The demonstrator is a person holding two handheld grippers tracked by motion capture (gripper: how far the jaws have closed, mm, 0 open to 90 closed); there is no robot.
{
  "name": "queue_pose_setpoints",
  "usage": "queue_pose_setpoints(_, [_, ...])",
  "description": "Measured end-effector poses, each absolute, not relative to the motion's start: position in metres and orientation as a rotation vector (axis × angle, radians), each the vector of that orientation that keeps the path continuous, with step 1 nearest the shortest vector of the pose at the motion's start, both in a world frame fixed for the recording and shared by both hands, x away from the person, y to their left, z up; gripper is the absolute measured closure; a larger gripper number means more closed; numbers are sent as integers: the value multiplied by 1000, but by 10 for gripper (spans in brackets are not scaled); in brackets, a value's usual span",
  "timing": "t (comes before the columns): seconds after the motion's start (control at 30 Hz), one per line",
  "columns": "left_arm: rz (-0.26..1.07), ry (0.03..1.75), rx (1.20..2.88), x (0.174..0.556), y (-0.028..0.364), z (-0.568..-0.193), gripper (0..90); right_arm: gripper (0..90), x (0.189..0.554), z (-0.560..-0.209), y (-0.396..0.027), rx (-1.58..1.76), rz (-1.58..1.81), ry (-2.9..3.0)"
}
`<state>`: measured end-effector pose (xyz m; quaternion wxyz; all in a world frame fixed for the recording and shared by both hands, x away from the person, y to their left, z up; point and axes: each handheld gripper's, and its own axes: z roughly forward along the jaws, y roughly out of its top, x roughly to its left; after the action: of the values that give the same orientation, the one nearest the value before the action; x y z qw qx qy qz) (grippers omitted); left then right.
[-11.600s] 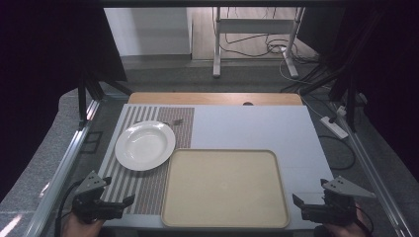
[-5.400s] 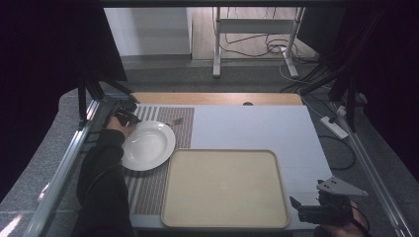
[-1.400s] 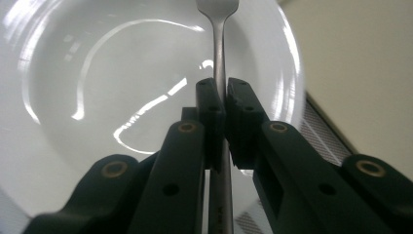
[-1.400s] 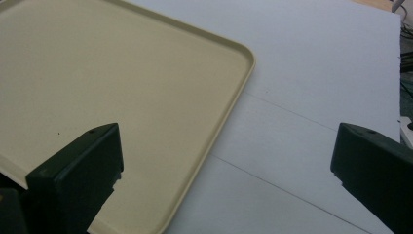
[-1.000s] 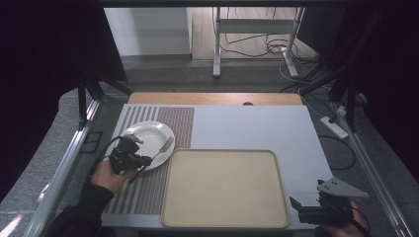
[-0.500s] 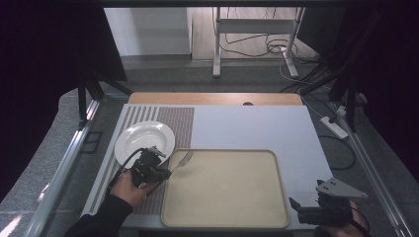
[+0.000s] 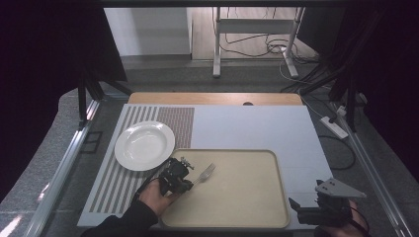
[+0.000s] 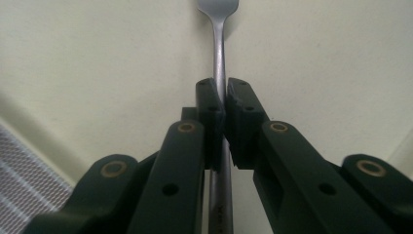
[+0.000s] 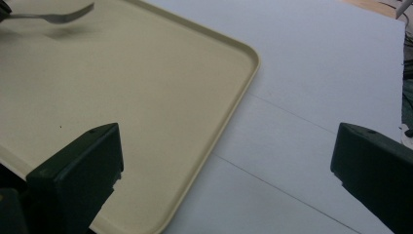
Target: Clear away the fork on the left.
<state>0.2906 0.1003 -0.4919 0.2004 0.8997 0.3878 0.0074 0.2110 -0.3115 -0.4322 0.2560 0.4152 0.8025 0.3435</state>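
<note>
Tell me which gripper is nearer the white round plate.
Left. The left gripper, clamping a silver fork, sits just below-right of the white round plate; the right gripper waits at the tray's far corner.

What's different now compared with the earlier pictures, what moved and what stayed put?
The left gripper reached to the fork behind the white plate, closed on its handle, and carried it toward the person, over the beige tray, tines pointing away. The plate, the tray and the right gripper, open at the near right corner, stayed where they were.

The left gripper point(image 7: 184, 174) holds a fork point(image 7: 205, 173) over the beige tray point(image 7: 247, 197). A white plate point(image 7: 144, 145) sits just beside the tray.
</note>
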Motion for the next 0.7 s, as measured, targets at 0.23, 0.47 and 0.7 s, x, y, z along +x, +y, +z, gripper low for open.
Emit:
queue_pose_setpoints(0.23, [43,1008,2533,296,96,-496,778,0,211,-432,-311,1119,924,2184])
queue_pose_setpoints(0.47, [16,864,2540,297,80,-488,884,0,211,-432,-310,1120,921,2185])
queue_pose_setpoints(0.7, [17,895,2617,304,71,-504,884,0,211,-433,-310,1120,922,2185])
